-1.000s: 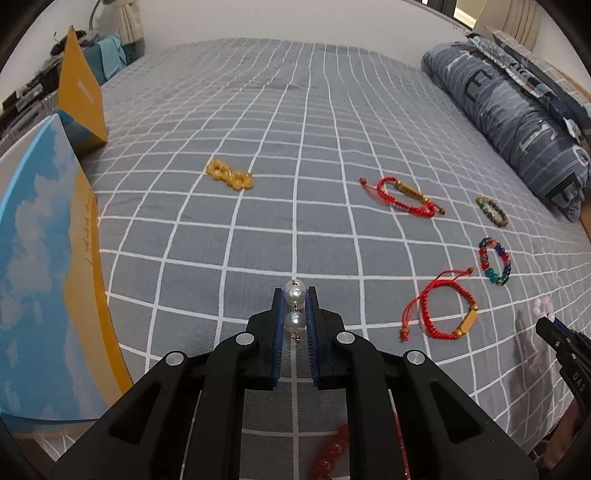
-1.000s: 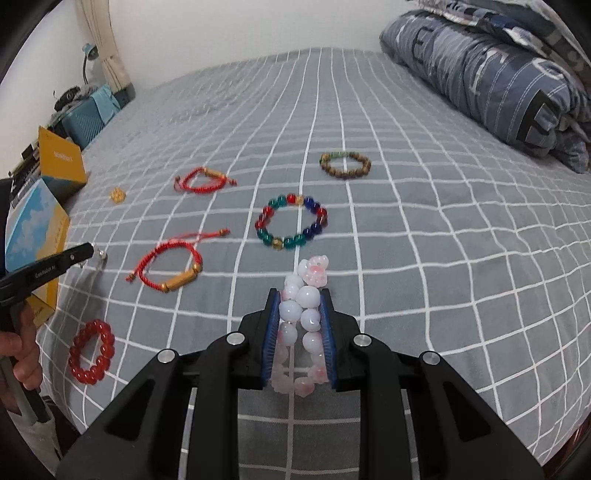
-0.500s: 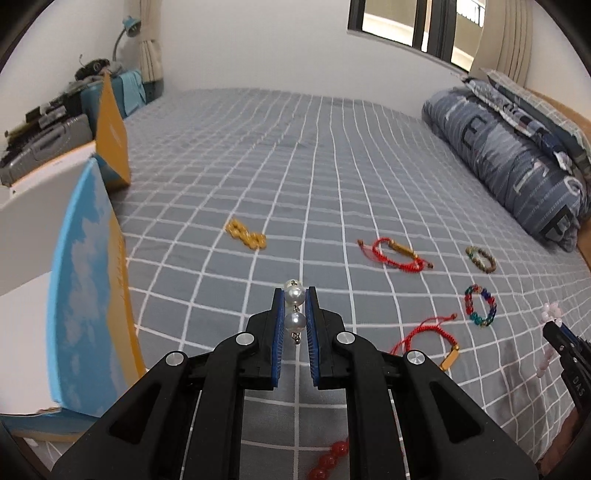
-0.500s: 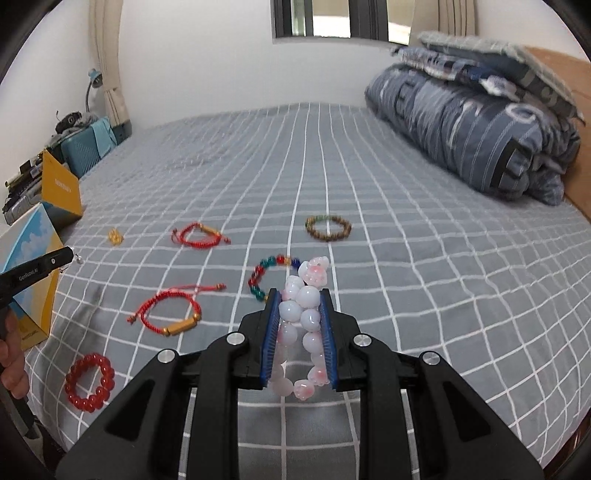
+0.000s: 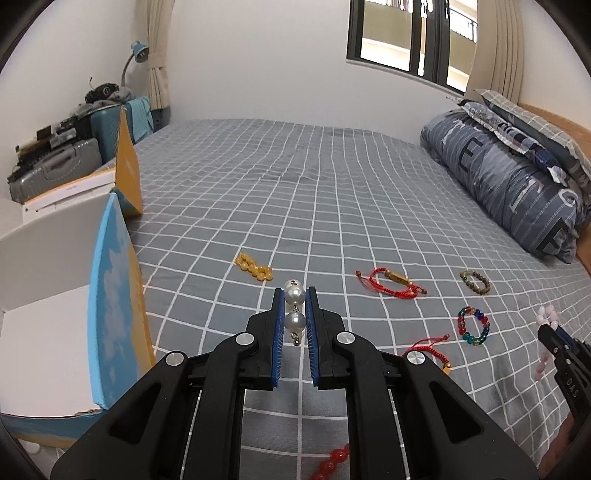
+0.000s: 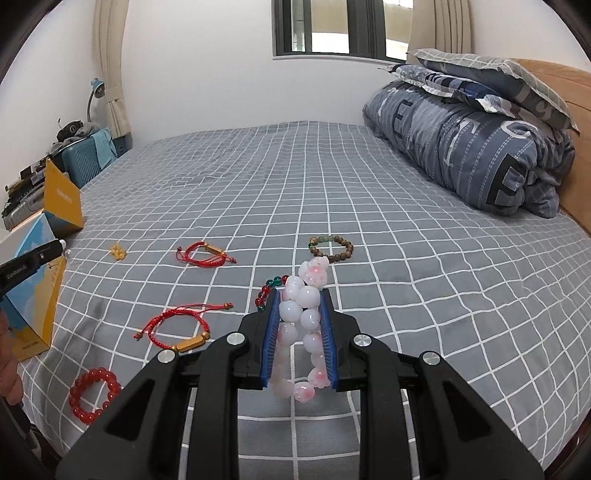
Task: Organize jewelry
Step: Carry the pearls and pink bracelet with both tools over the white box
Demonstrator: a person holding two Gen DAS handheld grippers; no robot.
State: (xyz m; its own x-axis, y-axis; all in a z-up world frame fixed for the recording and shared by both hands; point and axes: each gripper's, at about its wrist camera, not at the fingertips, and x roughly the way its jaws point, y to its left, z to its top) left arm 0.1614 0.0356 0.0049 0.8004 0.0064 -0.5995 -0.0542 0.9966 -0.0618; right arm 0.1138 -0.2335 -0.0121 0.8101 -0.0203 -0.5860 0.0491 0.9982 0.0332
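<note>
We see a bed (image 5: 332,184) under a grey sheet with a white grid; a rolled blue duvet (image 6: 461,155) lies along its right side with pillows (image 6: 491,77) on top. A window (image 5: 410,33) with beige curtains (image 5: 495,48) sits in the far wall. At the left stand a blue lamp (image 5: 138,51), a grey case (image 5: 55,173) and a teal suitcase (image 6: 86,160)
</note>
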